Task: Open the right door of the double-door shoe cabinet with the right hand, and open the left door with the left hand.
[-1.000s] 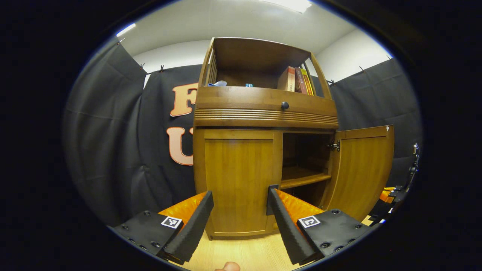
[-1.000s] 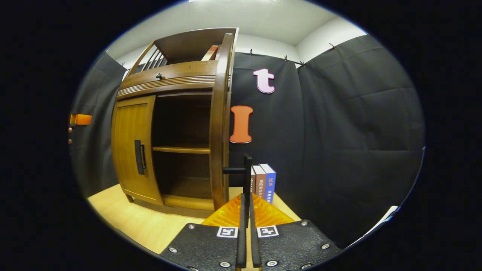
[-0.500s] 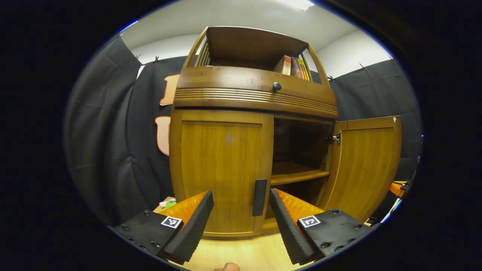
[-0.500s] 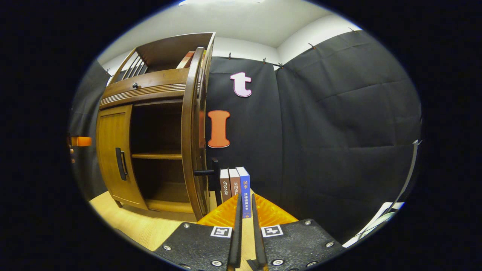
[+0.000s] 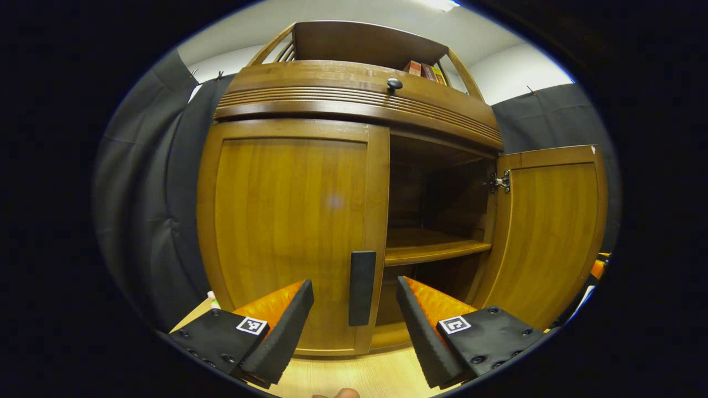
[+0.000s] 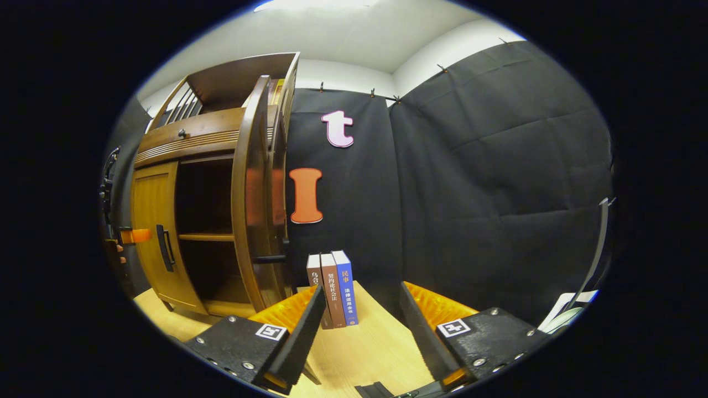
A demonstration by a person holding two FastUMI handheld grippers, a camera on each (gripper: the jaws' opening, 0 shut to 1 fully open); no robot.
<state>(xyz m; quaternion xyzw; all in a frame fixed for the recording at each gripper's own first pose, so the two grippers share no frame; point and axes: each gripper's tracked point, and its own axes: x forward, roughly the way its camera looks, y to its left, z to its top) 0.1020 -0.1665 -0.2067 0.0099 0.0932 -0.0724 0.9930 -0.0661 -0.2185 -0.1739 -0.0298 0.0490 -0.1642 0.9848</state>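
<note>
L gripper point(image 5: 354, 315) had its fingers spread wide, nothing between the pads; the black handle point(image 5: 362, 287) of the left door point(image 5: 293, 221) sat in the gap betw. them but further off, not touched. Left door was shut, flush w/ the cabinet point(image 5: 359, 99) front. Right door point(image 5: 553, 232) stood swung out wide on its hinge point(image 5: 500, 181), showing the dark inside and a shelf point(image 5: 431, 251). Cabinet stood on the wooden floor point(image 5: 354, 376), up against the black cloth wall.

R gripper point(image 6: 359, 331) was also spread apart, empty, off to the cabinet's right side near the right door's edge point(image 6: 249, 188); that door's handle point(image 6: 271, 258) stuck out sideways, not touching the fingers. Three books point(image 6: 332, 296) stood upright on the floor by the wall, just beyond the R fingers. In the right gripper view the L gripper's orange part point(image 6: 135, 236) showed near the left door handle.
</note>
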